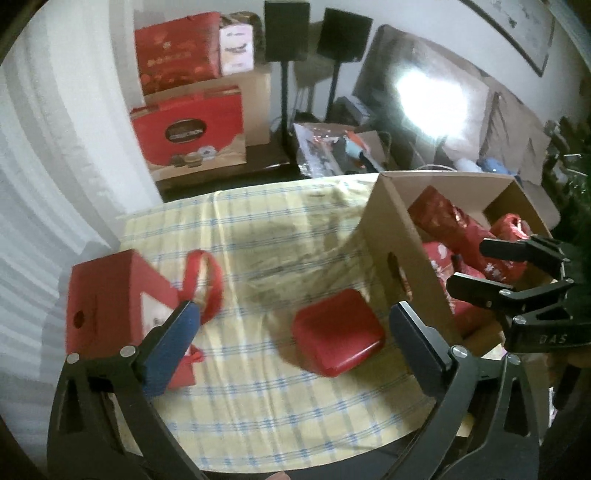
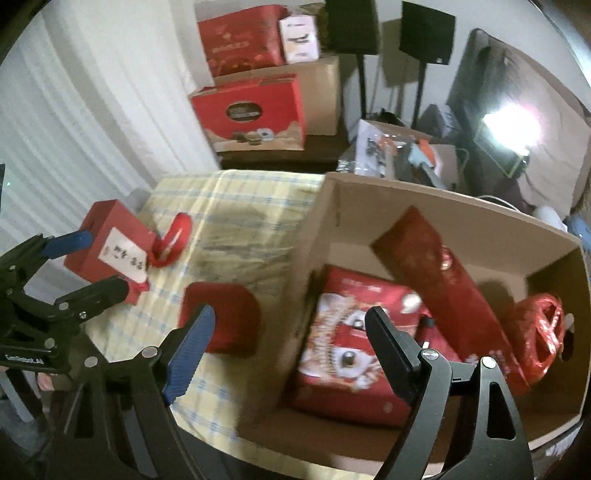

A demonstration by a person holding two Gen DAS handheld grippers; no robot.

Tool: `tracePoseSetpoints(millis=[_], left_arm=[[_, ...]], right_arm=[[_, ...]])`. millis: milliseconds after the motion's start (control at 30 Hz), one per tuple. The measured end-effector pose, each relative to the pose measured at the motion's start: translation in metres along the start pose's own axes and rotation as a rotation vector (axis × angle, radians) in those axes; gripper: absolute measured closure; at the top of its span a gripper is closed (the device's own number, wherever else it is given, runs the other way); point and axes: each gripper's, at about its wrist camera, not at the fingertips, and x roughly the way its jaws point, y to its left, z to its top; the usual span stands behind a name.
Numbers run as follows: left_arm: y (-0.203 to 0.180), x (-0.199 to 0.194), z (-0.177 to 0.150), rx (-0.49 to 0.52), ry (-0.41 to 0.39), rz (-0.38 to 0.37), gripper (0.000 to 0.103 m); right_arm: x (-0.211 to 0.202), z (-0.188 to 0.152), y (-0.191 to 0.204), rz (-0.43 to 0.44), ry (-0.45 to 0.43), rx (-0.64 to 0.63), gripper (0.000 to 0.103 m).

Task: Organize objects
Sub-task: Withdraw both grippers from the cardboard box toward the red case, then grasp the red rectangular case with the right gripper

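A small red rounded case [image 1: 338,332] lies on the checked tablecloth [image 1: 258,387], beside the cardboard box [image 1: 391,236]; it also shows in the right wrist view [image 2: 221,317]. A red gift box with a ribbon handle [image 1: 110,302] lies at the left; the right wrist view shows it too [image 2: 114,247]. My left gripper [image 1: 295,339] is open and empty, above the cloth with the case between its fingers' line. My right gripper [image 2: 291,347] is open and empty, over the cardboard box's [image 2: 317,236] near left wall. The box holds several red packages [image 2: 351,343].
Red gift cartons [image 1: 188,129] and brown boxes stand stacked on a low dark bench behind the table. Two black speakers on stands [image 1: 286,33] and a dark screen [image 1: 424,92] stand at the back. White curtains [image 1: 55,147] hang on the left.
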Motion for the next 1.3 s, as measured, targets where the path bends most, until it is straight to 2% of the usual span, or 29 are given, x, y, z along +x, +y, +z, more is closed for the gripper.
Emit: tracePoseSetpoints(millis=[267, 400, 733, 1167, 1300], left_arm=[[0.031, -0.018, -0.015, -0.032, -0.025, 0.052, 0.000], [0.047, -0.022, -0.021, -0.057, -0.023, 0.053, 0.000], [0.080, -0.027, -0.040, -0.124, -0.014, 0.086, 0.000], [0.101, -0.019, -0.054, -0.169, -0.004, 0.084, 0.000], [0.109, -0.019, -0.055, -0.192, -0.014, 0.091, 0.001]], right_arm=[[0.013, 0.002, 0.036, 0.043, 0.013, -0.027, 0.018], [0.019, 0.003, 0.054, 0.050, 0.012, -0.054, 0.010], [0.048, 0.002, 0.088, 0.087, 0.058, -0.074, 0.010], [0.089, -0.002, 0.091, 0.021, 0.129, -0.030, 0.010], [0.097, -0.003, 0.094, -0.033, 0.134, -0.042, 0.009]])
